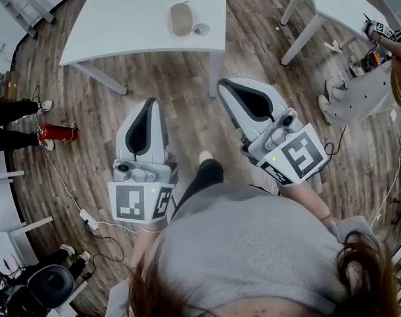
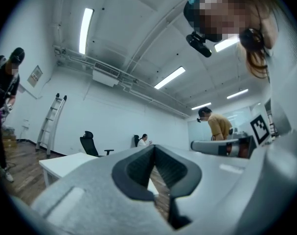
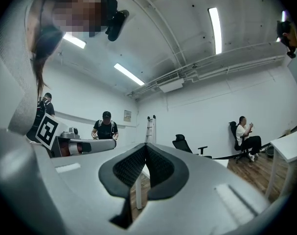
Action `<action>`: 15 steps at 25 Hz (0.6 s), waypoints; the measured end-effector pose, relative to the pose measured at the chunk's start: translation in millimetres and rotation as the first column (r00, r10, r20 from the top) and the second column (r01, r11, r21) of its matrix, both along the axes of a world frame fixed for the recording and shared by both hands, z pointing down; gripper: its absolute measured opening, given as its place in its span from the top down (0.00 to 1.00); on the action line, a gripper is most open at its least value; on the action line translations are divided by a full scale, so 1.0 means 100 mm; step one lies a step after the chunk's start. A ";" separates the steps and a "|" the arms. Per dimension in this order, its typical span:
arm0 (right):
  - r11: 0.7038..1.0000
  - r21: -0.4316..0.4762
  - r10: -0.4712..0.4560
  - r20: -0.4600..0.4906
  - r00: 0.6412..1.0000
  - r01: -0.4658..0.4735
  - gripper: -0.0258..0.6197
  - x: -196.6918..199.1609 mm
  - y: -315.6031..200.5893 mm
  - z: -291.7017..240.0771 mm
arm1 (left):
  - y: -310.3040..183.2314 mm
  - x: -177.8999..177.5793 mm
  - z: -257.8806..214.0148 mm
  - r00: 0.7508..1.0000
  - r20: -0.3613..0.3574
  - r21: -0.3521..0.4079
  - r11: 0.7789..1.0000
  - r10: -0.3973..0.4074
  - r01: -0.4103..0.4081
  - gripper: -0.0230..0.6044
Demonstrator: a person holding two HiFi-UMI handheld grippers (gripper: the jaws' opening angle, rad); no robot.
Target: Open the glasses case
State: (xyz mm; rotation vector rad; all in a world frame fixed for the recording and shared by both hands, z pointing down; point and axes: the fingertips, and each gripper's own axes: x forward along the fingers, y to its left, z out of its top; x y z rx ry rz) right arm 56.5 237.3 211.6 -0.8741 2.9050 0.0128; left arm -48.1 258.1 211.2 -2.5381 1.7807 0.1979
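Starting on the left: my left gripper [image 1: 149,104] sits at about 8 o'clock from the middle of the head view, above bare floor. Its jaws are pressed together on nothing. Its own view shows the dark pads [image 2: 134,168] meeting at the tip, with only the room beyond. I reckon it's carried closed like this because there's nothing to grab yet; this looks like the approach.

Up at 12 o'clock is the table [image 1: 121,18]. The case [image 1: 181,18] lies flat and closed on it, close to the near edge, well apart from both grippers. A small round item [image 1: 201,29] sits just beside it at its 4 o'clock; I can't tell what it is. The case lies roughly between the lines the two grippers point along, which should suit a two-handed job: one to steady the base, one to lift the lid.

Over at 2 o'clock is my right gripper [image 1: 228,86], the nearer of the two to the table. It's closed and empty as well, pads [image 3: 126,169] touching at the tip. Both will have to spread before they can take hold.
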 end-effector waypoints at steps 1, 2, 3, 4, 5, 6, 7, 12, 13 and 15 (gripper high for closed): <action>1.000 0.000 0.006 -0.001 1.000 -0.006 0.96 -0.04 -0.09 0.00 | -0.09 -0.03 0.01 1.000 -0.002 -0.003 1.000 0.010 -0.010 0.96; 1.000 -0.001 0.012 0.001 1.000 -0.012 0.96 -0.09 -0.17 0.00 | -0.18 -0.07 0.02 1.000 -0.003 -0.007 1.000 0.020 -0.020 0.96; 1.000 -0.001 0.019 0.003 1.000 -0.019 0.96 -0.13 -0.24 0.00 | -0.26 -0.10 0.03 1.000 -0.003 -0.011 0.999 0.030 -0.030 0.96; 1.000 -0.001 0.026 0.006 1.000 -0.026 0.96 -0.16 -0.31 -0.01 | -0.34 -0.13 0.03 0.999 -0.002 -0.015 0.999 0.040 -0.040 0.96; 0.999 -0.001 0.034 0.007 0.999 -0.034 0.96 -0.18 -0.38 -0.01 | -0.42 -0.15 0.04 0.999 0.000 -0.017 0.999 0.049 -0.049 0.96; 0.999 -0.001 0.042 0.008 0.999 -0.042 0.96 -0.19 -0.45 -0.01 | -0.49 -0.17 0.05 0.998 0.001 -0.019 0.998 0.057 -0.057 0.96; 0.999 -0.001 0.048 0.007 0.999 -0.048 0.96 -0.20 -0.50 0.00 | -0.56 -0.19 0.06 0.998 0.003 -0.020 0.998 0.063 -0.063 0.96; 0.997 -0.020 0.069 -0.010 0.998 -0.069 0.96 -0.18 -0.60 0.07 | -0.70 -0.22 0.11 0.997 0.001 -0.033 0.996 0.083 -0.083 0.96; 0.997 -0.024 0.074 -0.008 0.997 -0.074 0.96 -0.16 -0.61 0.07 | -0.71 -0.22 0.12 0.996 -0.001 -0.037 0.995 0.087 -0.087 0.96; 0.996 -0.027 0.079 -0.006 0.997 -0.080 0.96 -0.17 -0.65 0.07 | -0.74 -0.22 0.14 0.996 -0.008 -0.043 0.995 0.094 -0.094 0.96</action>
